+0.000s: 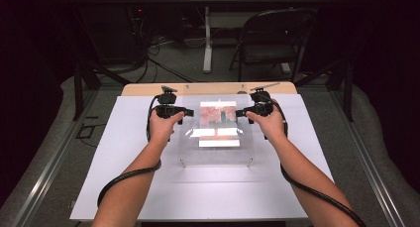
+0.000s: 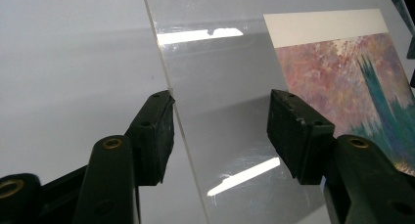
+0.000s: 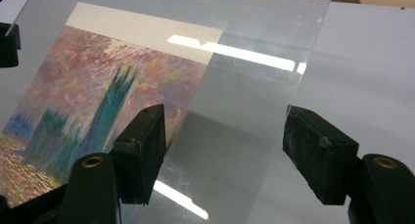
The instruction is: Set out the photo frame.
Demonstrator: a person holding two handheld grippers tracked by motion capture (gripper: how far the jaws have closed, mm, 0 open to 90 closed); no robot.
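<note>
Clear acrylic sheet lies over painted print.

I work at a rectangular desk whose top is covered by a smooth white sheet; a strip of pale wood shows along its far edge. In the middle of the white surface lies a clear, square acrylic pane, its glossy face throwing back bright bars of the ceiling lights. Small pegs show at its two near corners. Under the far half of the pane is a rectangular art print, painted in pinks and mauves with dark teal towers and bordered by cream strips at its far and near ends. The pane's edges run roughly parallel to the desk's edges, with bare white surface all around it.
</note>
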